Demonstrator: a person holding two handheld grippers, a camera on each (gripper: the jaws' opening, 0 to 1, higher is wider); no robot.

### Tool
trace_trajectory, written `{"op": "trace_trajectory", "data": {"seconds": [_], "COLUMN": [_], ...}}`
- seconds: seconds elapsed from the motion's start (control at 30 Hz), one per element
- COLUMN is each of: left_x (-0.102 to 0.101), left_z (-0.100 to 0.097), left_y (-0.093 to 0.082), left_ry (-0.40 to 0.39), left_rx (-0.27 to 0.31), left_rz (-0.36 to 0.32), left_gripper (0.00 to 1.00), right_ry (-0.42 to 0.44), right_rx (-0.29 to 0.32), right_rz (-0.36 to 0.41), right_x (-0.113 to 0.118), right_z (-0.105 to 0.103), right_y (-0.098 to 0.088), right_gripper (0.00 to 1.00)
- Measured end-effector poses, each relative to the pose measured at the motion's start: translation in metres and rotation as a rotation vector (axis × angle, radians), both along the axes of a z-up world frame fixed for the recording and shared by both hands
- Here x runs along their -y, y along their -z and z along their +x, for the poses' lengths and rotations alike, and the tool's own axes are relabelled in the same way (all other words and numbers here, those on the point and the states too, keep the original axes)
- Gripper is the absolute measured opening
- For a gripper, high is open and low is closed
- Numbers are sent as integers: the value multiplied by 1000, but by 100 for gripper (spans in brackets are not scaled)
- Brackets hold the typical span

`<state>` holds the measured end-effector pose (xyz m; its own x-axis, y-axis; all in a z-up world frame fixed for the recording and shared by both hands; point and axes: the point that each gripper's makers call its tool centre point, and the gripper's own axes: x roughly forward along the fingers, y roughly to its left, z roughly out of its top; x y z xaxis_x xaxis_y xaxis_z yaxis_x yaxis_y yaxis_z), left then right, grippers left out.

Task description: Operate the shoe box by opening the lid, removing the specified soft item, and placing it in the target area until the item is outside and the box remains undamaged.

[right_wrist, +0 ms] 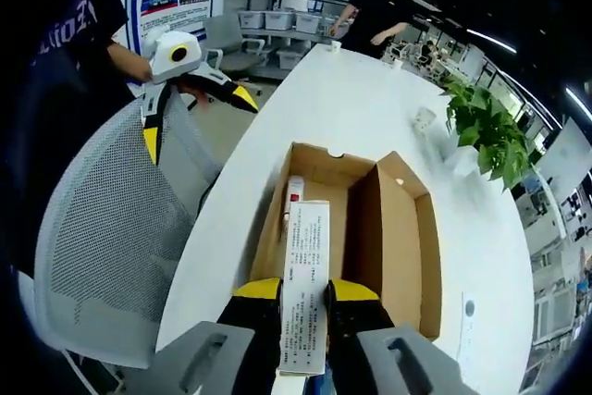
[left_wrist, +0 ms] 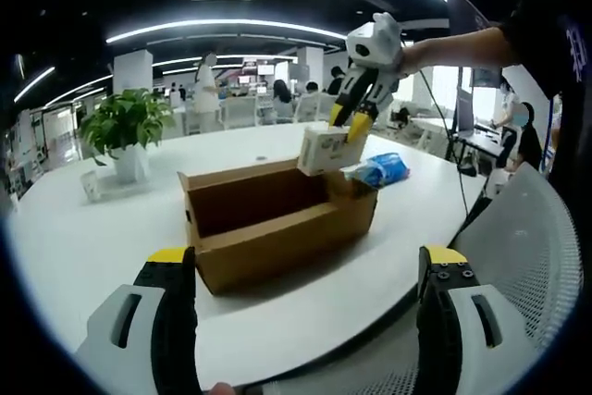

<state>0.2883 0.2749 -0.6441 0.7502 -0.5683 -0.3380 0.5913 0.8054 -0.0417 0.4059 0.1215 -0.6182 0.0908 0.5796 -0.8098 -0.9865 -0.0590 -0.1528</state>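
My right gripper [right_wrist: 303, 301] pinches a white packet [right_wrist: 305, 298] above the open shoe box [right_wrist: 388, 247] on the table [right_wrist: 370, 108]. My left gripper [left_wrist: 301, 270] hangs spread; its view adds a blue pouch [left_wrist: 381, 170] behind the box.

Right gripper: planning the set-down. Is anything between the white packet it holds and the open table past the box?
The right gripper holds the white packet above the cardboard box. Only the box wall and a blue bag beside it lie near; the table is otherwise open.
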Motion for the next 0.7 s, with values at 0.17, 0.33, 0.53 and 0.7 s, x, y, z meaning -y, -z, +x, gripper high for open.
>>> {"op": "trace_trajectory", "data": {"seconds": [0.17, 0.33, 0.53, 0.7], "left_x": [1, 1, 1, 2], "left_z": [-1, -1, -1, -2], "left_y": [1, 1, 1, 2], "left_ry": [5, 5, 10, 15], "left_rx": [-4, -5, -9, -14], "left_rz": [0, -2, -6, -7], "left_gripper": [99, 99, 99, 99], "right_ry": [7, 15, 29, 50], "right_rx": [9, 18, 20, 26], "right_rz": [1, -2, -6, -11], "right_x": [8, 18, 32, 46], "right_z": [3, 6, 10, 14], "right_y": [-6, -10, -14, -16], "right_gripper": [13, 13, 13, 13]}}
